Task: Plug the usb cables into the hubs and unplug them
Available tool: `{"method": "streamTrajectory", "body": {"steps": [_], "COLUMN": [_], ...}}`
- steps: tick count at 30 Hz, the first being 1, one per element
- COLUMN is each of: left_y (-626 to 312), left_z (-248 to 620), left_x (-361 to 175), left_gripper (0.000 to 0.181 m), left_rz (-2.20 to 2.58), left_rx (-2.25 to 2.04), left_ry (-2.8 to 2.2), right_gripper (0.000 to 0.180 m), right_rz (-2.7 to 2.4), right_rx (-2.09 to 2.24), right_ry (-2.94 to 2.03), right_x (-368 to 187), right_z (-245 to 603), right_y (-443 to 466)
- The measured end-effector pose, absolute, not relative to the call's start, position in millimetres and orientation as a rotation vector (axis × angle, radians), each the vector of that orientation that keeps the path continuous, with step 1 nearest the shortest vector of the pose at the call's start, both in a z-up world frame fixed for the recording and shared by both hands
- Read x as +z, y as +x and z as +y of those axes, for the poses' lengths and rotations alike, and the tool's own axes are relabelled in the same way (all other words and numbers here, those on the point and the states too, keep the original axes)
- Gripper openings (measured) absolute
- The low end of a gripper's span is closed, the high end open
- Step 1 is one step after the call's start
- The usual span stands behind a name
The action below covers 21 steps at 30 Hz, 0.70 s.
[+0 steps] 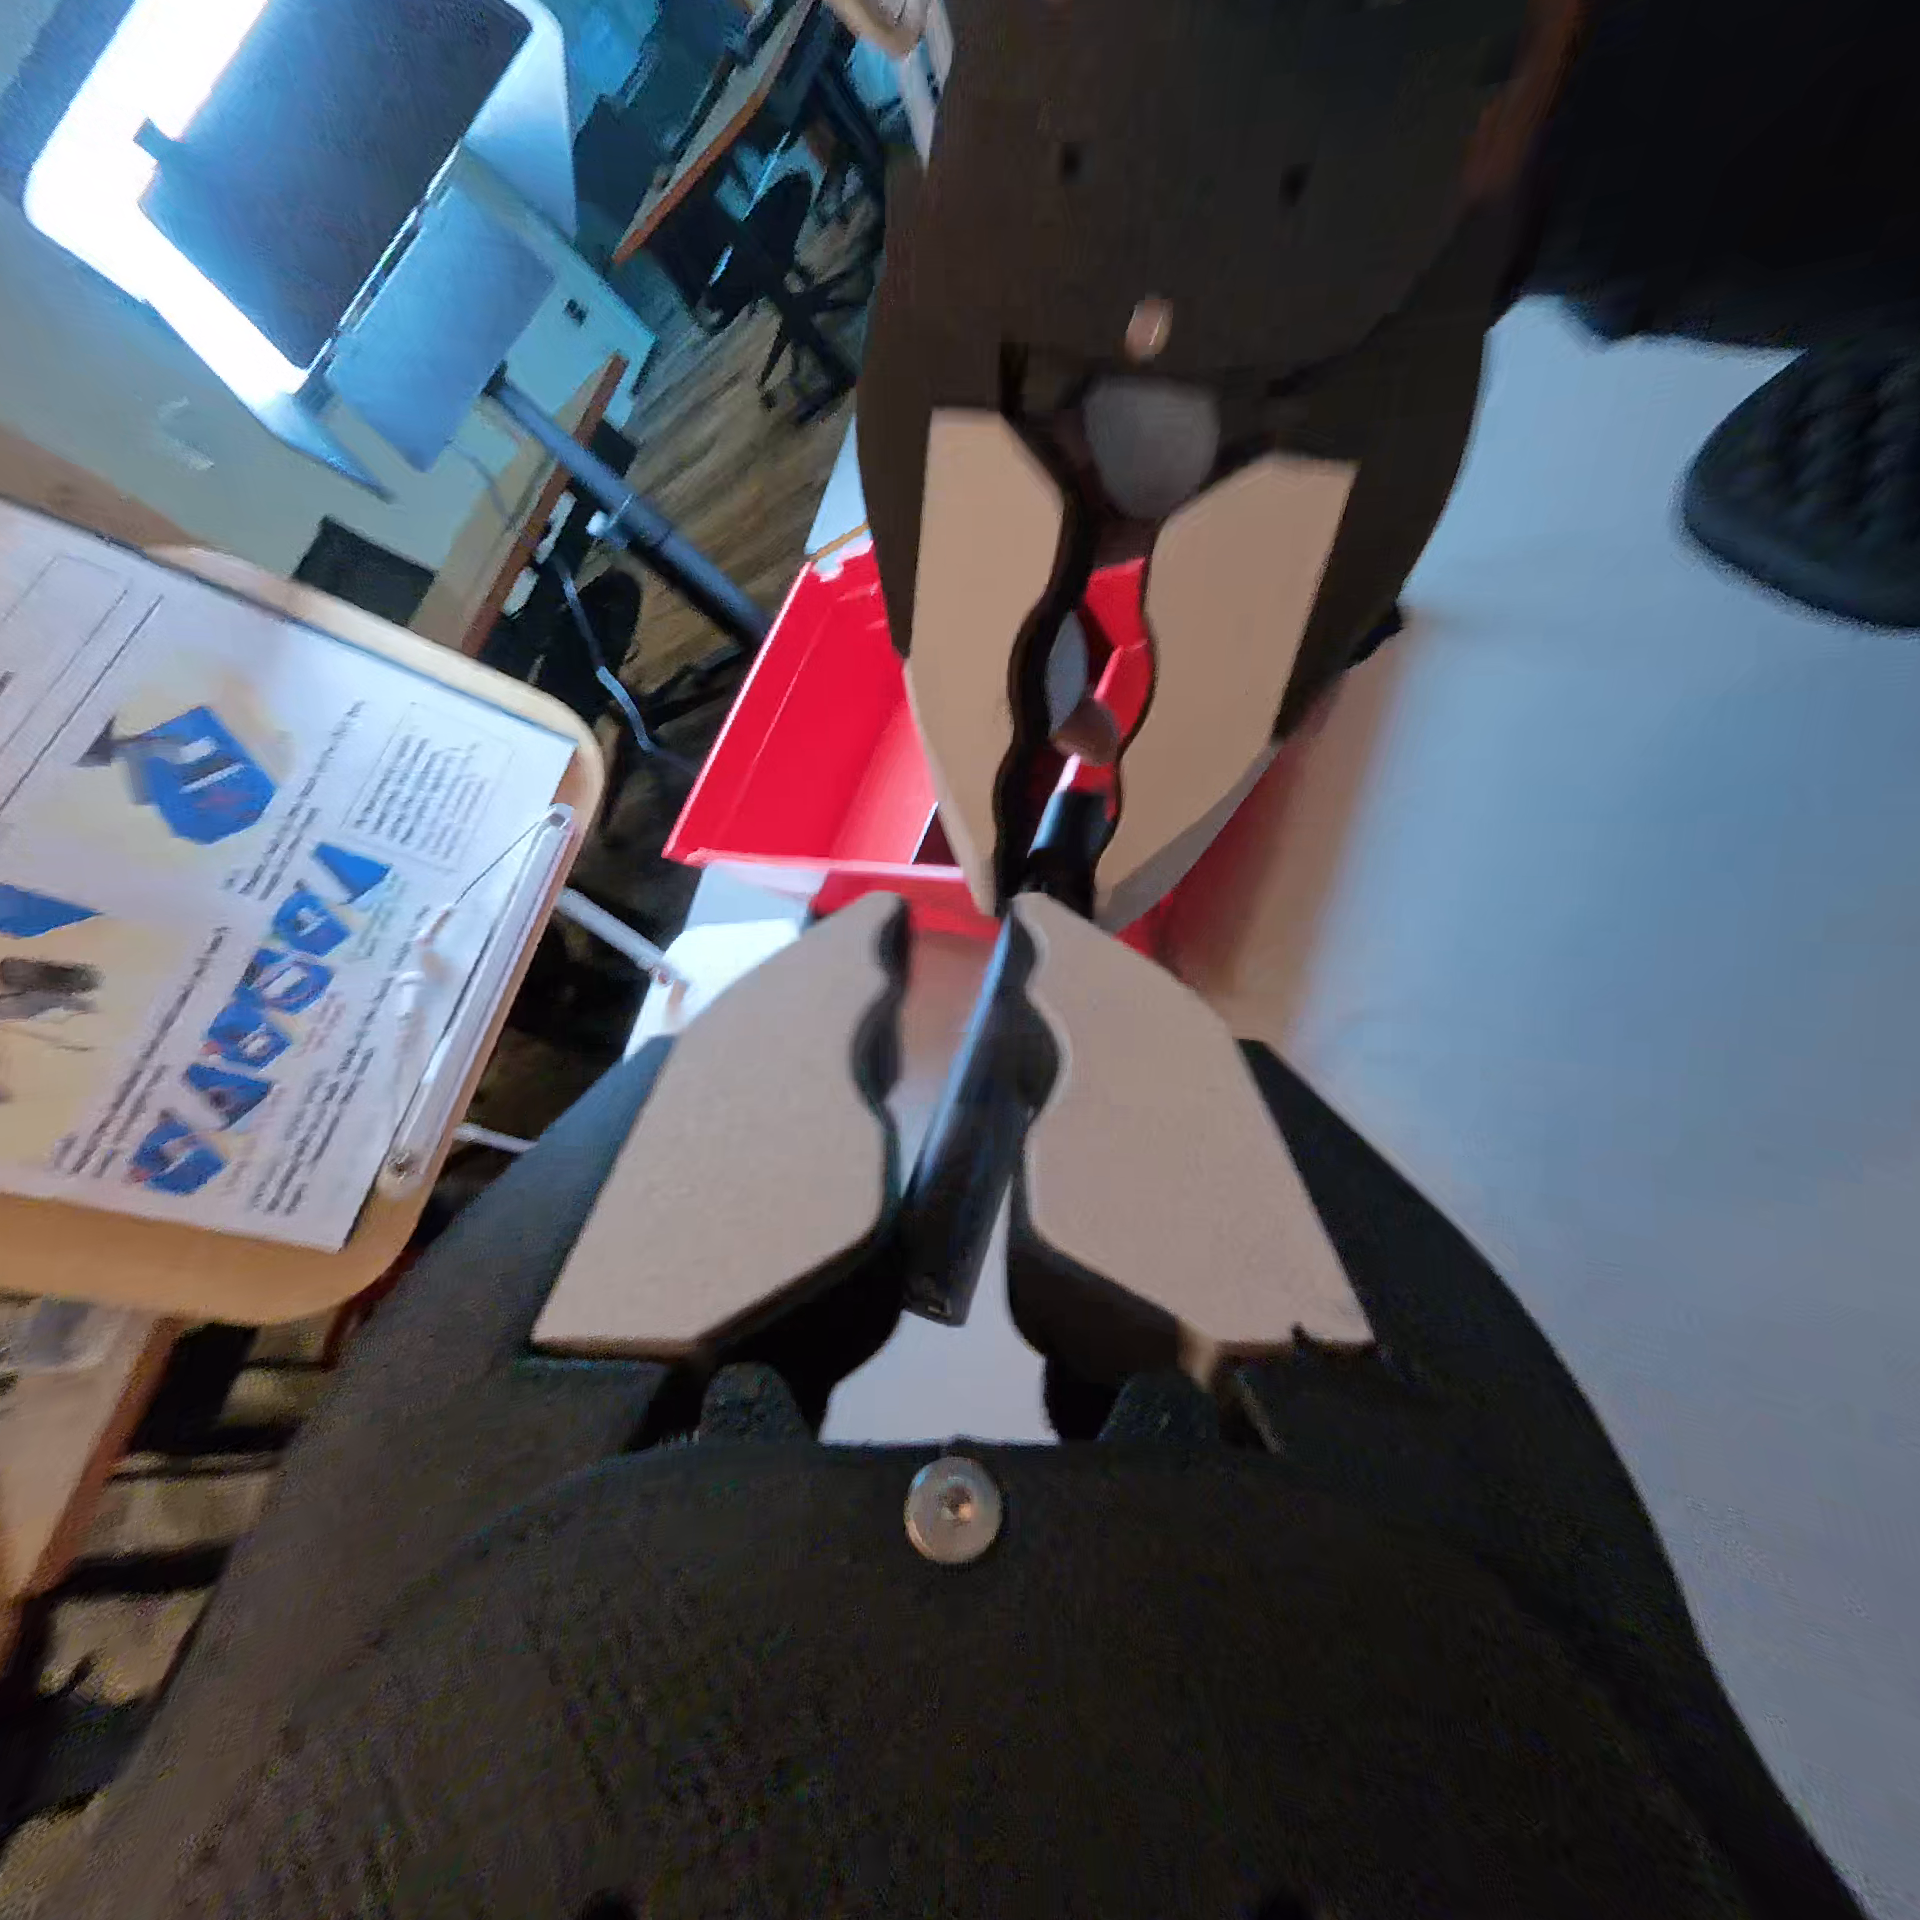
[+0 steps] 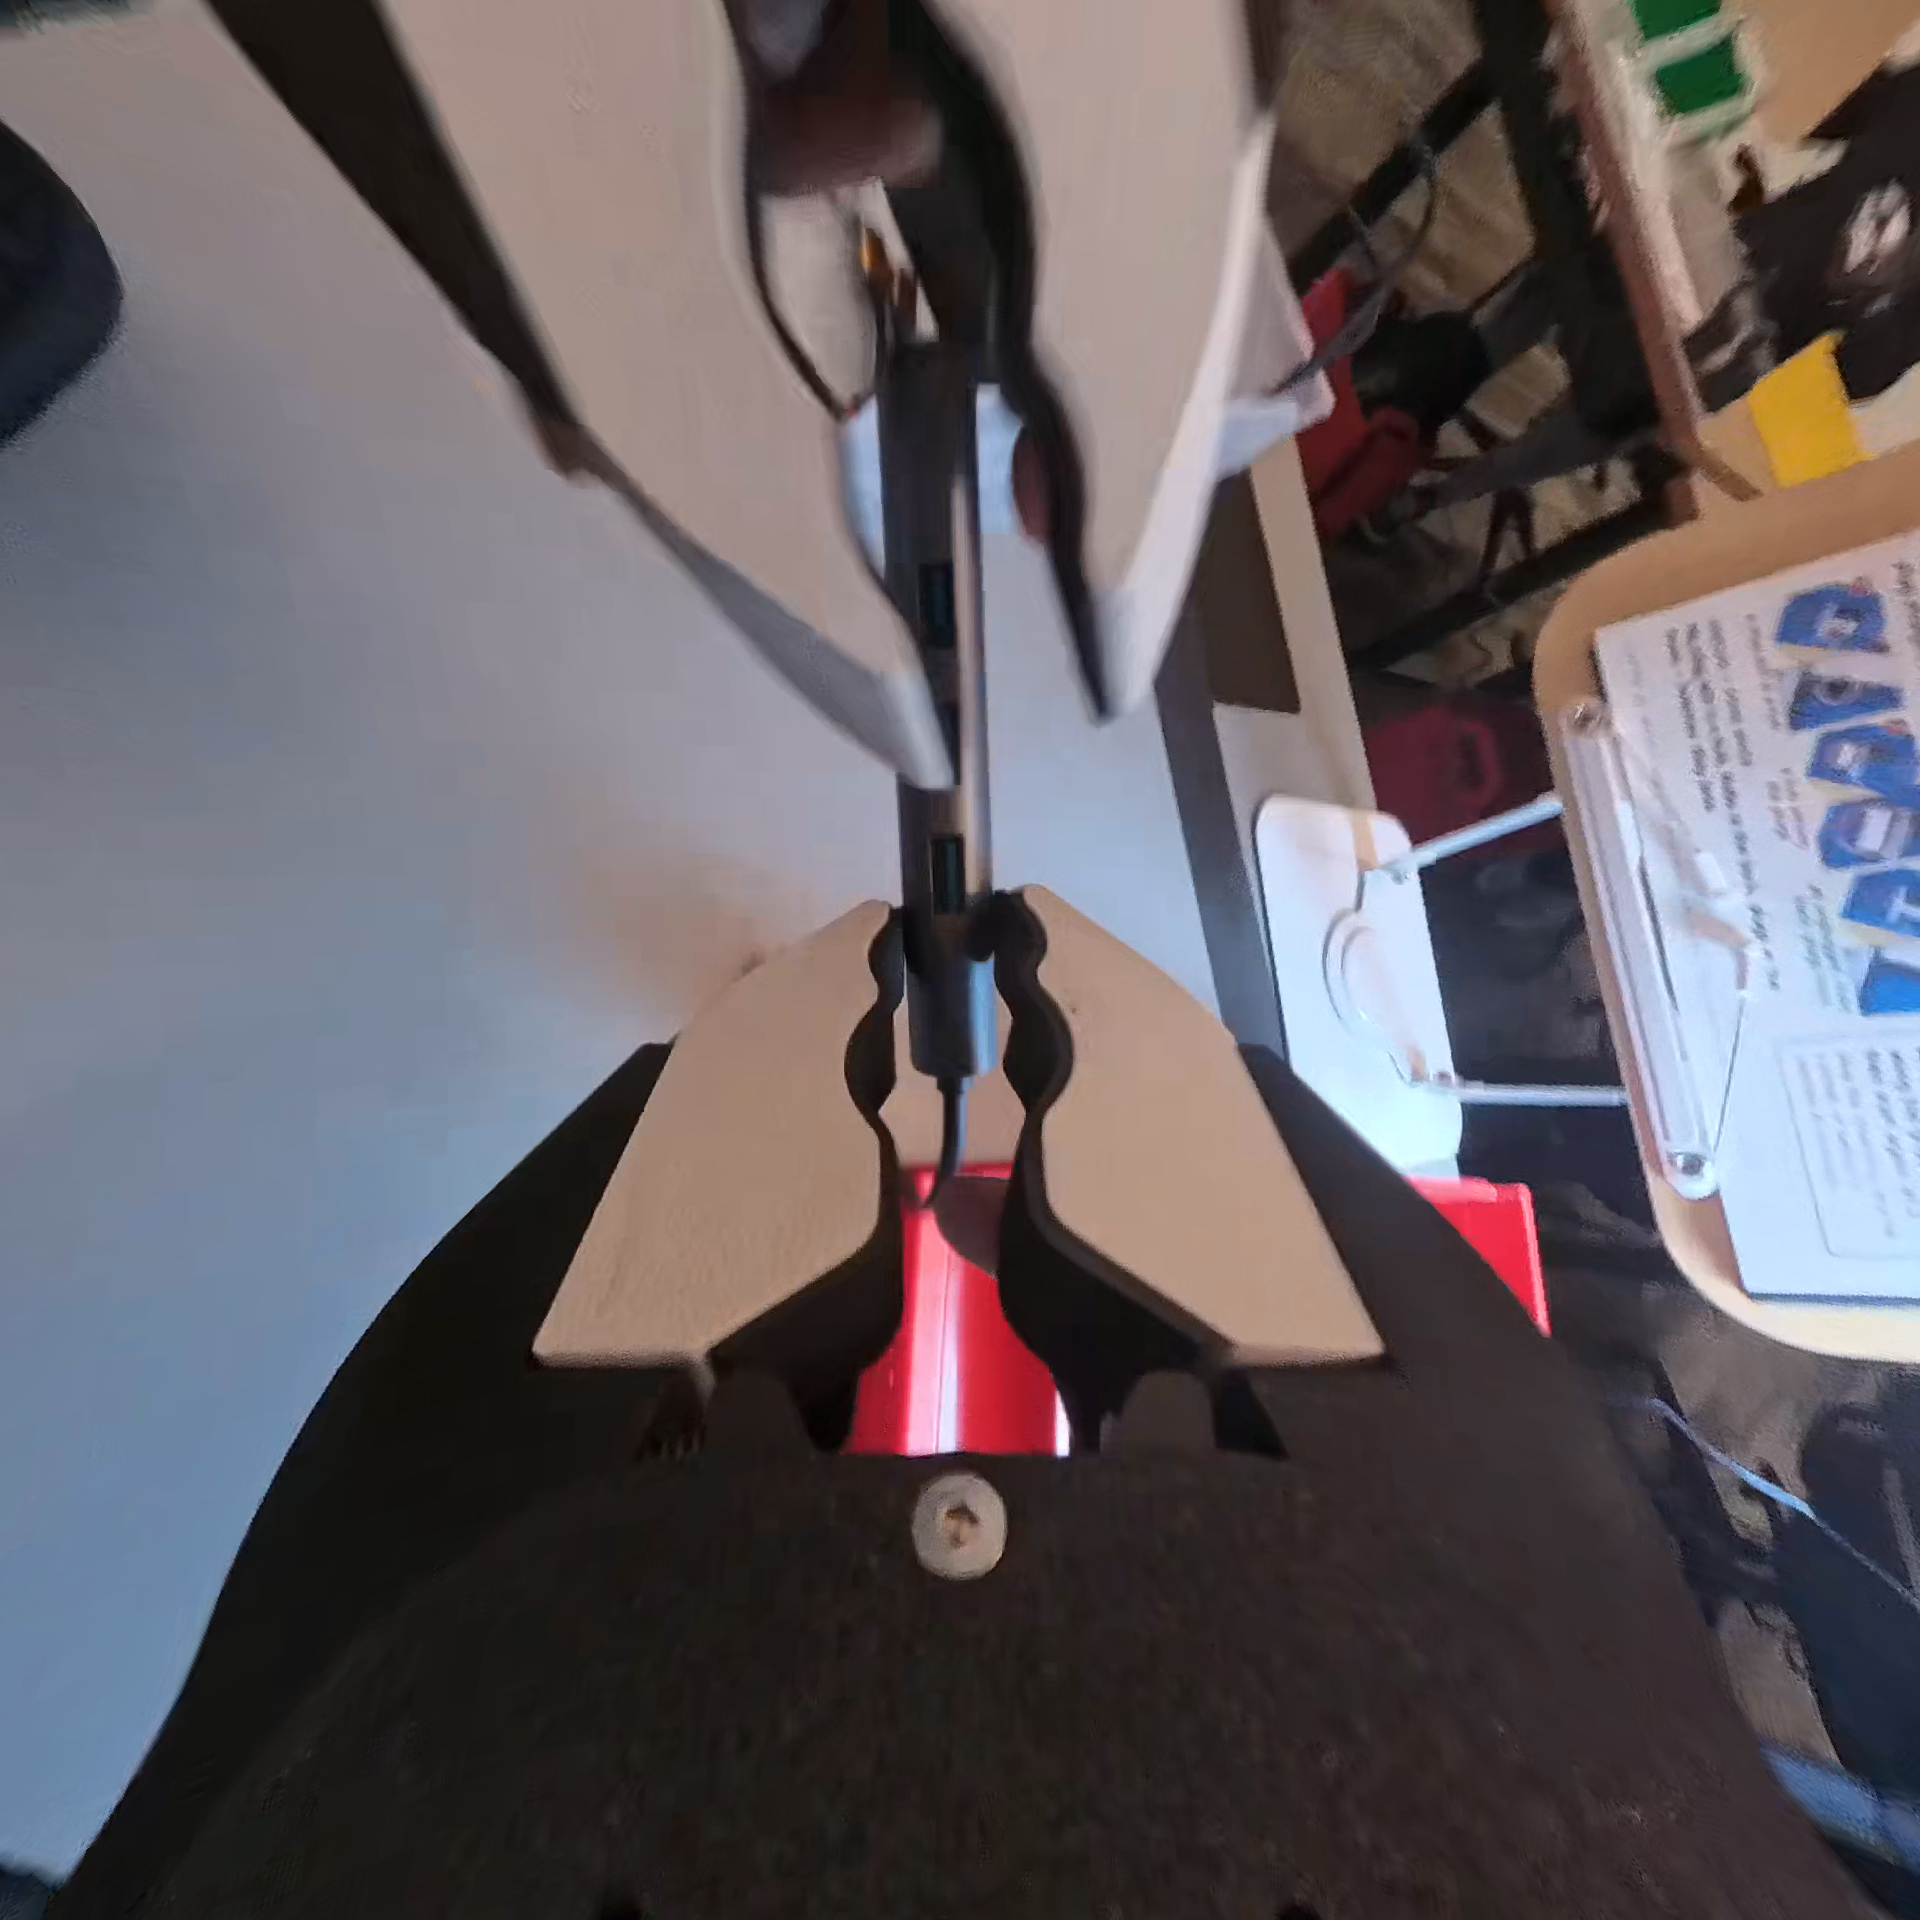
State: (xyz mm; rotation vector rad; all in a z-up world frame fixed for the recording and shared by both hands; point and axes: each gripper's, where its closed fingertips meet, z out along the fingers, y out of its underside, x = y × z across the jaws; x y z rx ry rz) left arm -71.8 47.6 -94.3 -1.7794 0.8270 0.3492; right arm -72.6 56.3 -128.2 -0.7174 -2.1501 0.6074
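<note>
A slim dark grey USB hub (image 2: pixel 940 852) with blue ports along its edge is held in the air between my two grippers, which face each other tip to tip. My right gripper (image 2: pixel 956 914) is shut on the hub's cable end, where a thin black cable (image 2: pixel 951 1132) comes out. My left gripper (image 1: pixel 961 920) is shut on the other part of the hub (image 1: pixel 966 1122). Each gripper also shows in the other's view: the right one in the left wrist view (image 1: pixel 1044 883), the left one in the right wrist view (image 2: pixel 1013 738). I cannot see any separate cable plugged into a port.
A white table (image 1: pixel 1610 935) lies beneath. An open red box (image 1: pixel 810 748) sits at its edge, also under my right gripper (image 2: pixel 956 1351). A wooden board with a printed sheet (image 1: pixel 208 935) stands beside the table. A dark rounded object (image 1: pixel 1818 488) lies on the table. Both grippers' tips are close together, under 4 cm apart. Both grippers' tips are roughly 30 cm from the dark rounded object (image 1: pixel 1818 488).
</note>
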Motion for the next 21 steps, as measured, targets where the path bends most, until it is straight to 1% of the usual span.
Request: {"method": "streamTrajectory", "body": {"steps": [1, 4, 5, 8, 11, 12, 14, 15, 17, 18, 19, 20, 21], "left_y": [-79.8, -72.6, -74.7, -73.5, -72.3, -73.6, -77.7, -80.6, -87.7, -93.6, -100.3, -106.6, -112.6], "left_z": [48.6, 39.5, 38.3, 36.0, 34.4, 35.0, 41.0, 44.9, 51.9, 53.6, 54.1, 53.5, 52.1], "left_x": [-100.1, -113.1, -115.1, -129.0, -152.4, -158.8, -163.6, -164.5, -158.1, -152.5, -145.5, -137.5, -127.6], "left_gripper": [0.002, 0.0, 0.004, 0.028, 0.037, 0.035, 0.017, 0.017, 0.016, 0.016, 0.016, 0.016, 0.016], "left_rz": [0.814, 0.829, 0.82, 0.858, 0.937, 0.956, 0.979, 0.965, 0.92, 0.875, 0.817, 0.76, 0.697], "left_rx": [0.387, 0.192, 0.174, 0.152, 0.2, 0.232, 0.333, 0.367, 0.421, 0.427, 0.411, 0.378, 0.335], "left_ry": [-1.793, -1.766, -1.771, -1.845, -1.959, -1.988, -1.983, -1.986, -1.946, -1.928, -1.906, -1.871, -1.824], "right_gripper": [0.016, 0.016, 0.016, 0.016, 0.016, 0.017, 0.016, 0.016, 0.017, 0.021, 0.023, 0.031, 0.032], "right_rz": [-2.131, -2.158, -2.163, -2.213, -2.23, -2.234, -2.236, -2.218, -2.132, -2.046, -1.929, -1.8, -1.707], "right_rx": [0.672, 0.709, 0.706, 0.651, 0.57, 0.552, 0.51, 0.477, 0.47, 0.504, 0.563, 0.64, 0.739], "right_ry": [-0.704, -0.663, -0.661, -0.653, -0.639, -0.633, -0.623, -0.614, -0.605, -0.61, -0.615, -0.612, -0.608], "right_x": [-124.2, -131.0, -133.7, -145.0, -152.5, -154.1, -156.1, -155.0, -142.8, -127.8, -105.8, -79.1, -55.9], "right_z": [51.5, 49.9, 50.6, 51.4, 54.3, 54.4, 54.7, 57.4, 63.9, 68.3, 72.9, 77.1, 78.6], "right_y": [-72.6, -65.2, -64.1, -61.3, -61.5, -61.2, -60.9, -62.2, -66.3, -69.0, -70.2, -67.9, -60.6]}}
